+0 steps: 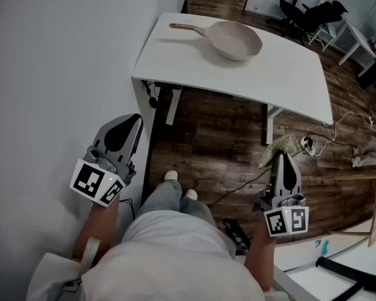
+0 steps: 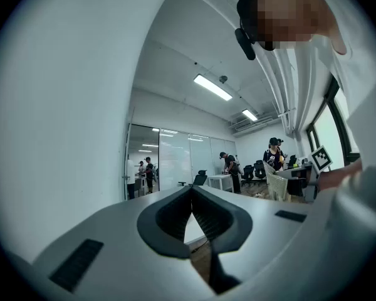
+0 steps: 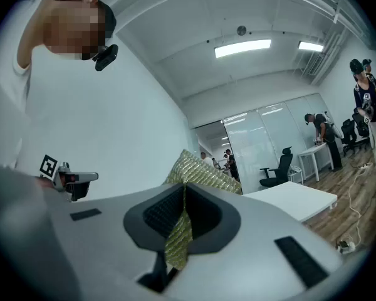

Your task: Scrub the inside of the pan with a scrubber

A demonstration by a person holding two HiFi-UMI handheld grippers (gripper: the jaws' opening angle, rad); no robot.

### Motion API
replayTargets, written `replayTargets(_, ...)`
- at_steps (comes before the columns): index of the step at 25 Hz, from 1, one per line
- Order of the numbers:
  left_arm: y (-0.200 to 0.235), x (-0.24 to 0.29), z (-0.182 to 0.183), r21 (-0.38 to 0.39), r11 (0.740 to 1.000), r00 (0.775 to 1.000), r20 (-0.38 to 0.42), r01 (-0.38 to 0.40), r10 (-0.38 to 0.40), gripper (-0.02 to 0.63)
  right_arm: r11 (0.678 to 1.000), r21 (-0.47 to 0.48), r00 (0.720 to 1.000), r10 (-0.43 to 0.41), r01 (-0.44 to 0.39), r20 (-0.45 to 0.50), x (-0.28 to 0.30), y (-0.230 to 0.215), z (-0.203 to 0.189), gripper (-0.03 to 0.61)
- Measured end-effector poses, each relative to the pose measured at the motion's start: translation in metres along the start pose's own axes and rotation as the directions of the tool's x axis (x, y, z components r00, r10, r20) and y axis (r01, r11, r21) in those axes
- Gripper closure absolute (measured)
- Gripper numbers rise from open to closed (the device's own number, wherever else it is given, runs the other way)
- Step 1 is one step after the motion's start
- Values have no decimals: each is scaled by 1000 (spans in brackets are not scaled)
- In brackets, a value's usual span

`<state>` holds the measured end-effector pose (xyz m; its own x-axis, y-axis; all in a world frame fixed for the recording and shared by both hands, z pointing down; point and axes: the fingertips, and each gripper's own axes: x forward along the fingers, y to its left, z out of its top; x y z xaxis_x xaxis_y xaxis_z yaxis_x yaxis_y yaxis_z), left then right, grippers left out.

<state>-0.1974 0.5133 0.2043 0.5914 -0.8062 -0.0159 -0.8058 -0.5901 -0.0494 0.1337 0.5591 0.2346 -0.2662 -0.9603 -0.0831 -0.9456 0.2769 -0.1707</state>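
The left gripper (image 1: pixel 133 121) (image 2: pixel 191 190) has its jaws pressed together with nothing between them. The right gripper (image 1: pixel 283 157) (image 3: pixel 183 190) is clamped on a gold-green mesh scrubber (image 1: pixel 277 148) (image 3: pixel 203 171), whose folded sheet sticks out past the jaw tips and hangs down between the pads. Both grippers are held low in front of the person, the left one close to a white wall (image 1: pixel 56 61), over a dark wooden floor (image 1: pixel 219 143) and above the person's shoes (image 1: pixel 170 175). The pan (image 1: pixel 238 39) sits upright on a white table (image 1: pixel 288 74), well apart from both grippers. Its handle (image 1: pixel 187 27) points toward the wall.
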Motion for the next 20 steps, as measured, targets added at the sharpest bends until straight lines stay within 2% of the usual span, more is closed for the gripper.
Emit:
replayTargets(7,-3,0,-5,1,1000,1000,-9,-2,2,601,1000,-5,1000,4,-4,-12,0,-2,-3,554)
replayTargets(11,-2,4,-3,-48,999,1000,5,2,-2,601,1000,-3,1000,21,-21,-14,3,-2,-1,554)
replayTargets(16,-2,13,-2,-38,999,1000,11,3,-3,601,999,35,999,42,-41,-4,9,-4,3,554)
replayTargets(20,-8,17,-2,-26,1000,1000,6,10,-10,601,999,31,999,39,-39,4,8,-9,9,554)
